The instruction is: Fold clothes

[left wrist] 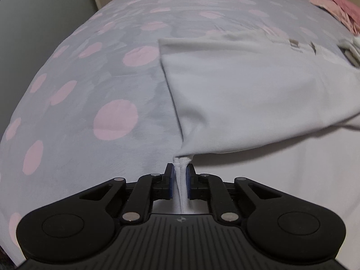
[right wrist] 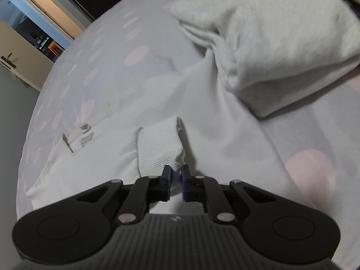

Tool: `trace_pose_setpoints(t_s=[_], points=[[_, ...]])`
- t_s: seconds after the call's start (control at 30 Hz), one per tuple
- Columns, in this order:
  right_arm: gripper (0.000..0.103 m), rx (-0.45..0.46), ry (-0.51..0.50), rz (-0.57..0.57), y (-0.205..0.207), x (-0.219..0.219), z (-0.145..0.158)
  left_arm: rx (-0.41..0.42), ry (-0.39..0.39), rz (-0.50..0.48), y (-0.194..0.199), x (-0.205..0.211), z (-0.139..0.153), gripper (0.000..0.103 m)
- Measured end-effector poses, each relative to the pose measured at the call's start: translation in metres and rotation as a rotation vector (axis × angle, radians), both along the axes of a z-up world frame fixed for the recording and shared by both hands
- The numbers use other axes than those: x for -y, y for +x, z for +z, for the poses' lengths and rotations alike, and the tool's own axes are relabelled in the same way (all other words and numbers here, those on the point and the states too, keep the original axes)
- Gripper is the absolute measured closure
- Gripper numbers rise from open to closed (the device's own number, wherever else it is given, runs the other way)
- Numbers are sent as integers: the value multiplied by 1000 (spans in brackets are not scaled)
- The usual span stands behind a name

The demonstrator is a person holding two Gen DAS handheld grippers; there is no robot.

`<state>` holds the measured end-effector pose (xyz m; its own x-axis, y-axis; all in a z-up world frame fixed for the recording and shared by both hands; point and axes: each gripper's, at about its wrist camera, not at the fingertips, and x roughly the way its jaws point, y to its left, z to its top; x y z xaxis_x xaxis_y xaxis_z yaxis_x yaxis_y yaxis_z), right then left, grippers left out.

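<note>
A white sweatshirt (left wrist: 236,90) lies spread on a grey bedspread with pink dots (left wrist: 90,90). My left gripper (left wrist: 180,171) is shut on a bunched hem corner of it, and the cloth stretches away from the pads, lifted off the bed. In the right wrist view the same white sweatshirt (right wrist: 213,117) lies crumpled, with a neck label (right wrist: 78,138) at the left. My right gripper (right wrist: 176,173) is shut on its ribbed cuff (right wrist: 162,148), which folds up in front of the fingers. A raised fold of the garment (right wrist: 270,33) stands at the upper right.
Pink clothing (left wrist: 337,9) lies at the far right end of the bed. A pale wall and a shelf stand beyond the bed's left edge (left wrist: 33,33). An open doorway (right wrist: 45,6) and a cabinet (right wrist: 20,51) show at the upper left of the right wrist view.
</note>
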<state>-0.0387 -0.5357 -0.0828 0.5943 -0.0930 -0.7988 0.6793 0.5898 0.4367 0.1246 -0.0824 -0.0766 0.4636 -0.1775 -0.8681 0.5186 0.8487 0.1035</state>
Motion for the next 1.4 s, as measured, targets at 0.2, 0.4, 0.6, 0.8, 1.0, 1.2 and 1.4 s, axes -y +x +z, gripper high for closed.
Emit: trace_pose_setpoints(t_s=[0.2, 0.4, 0.6, 0.8, 1.0, 1.2, 1.4], points=[[94, -51, -5, 8, -16, -1, -9, 10, 23, 8, 1, -1, -2, 95], [84, -82, -49, 61, -31, -7, -12, -21, 18, -3, 0, -6, 3, 92], [58, -51, -94, 183, -68, -14, 7, -8, 1, -55, -25, -13, 20, 85], [52, -99, -203, 351, -107, -37, 15, -21, -2, -85, -51, -27, 26, 80], [44, -148, -239, 453, -143, -52, 17, -80, 25, -130, -77, -51, 21, 72], [39, -207, -237, 489, -178, -67, 6, -156, 9, -143, -99, -69, 16, 61], [38, -271, -222, 521, -203, -85, -6, -194, 89, -162, -116, -73, 5, 60]])
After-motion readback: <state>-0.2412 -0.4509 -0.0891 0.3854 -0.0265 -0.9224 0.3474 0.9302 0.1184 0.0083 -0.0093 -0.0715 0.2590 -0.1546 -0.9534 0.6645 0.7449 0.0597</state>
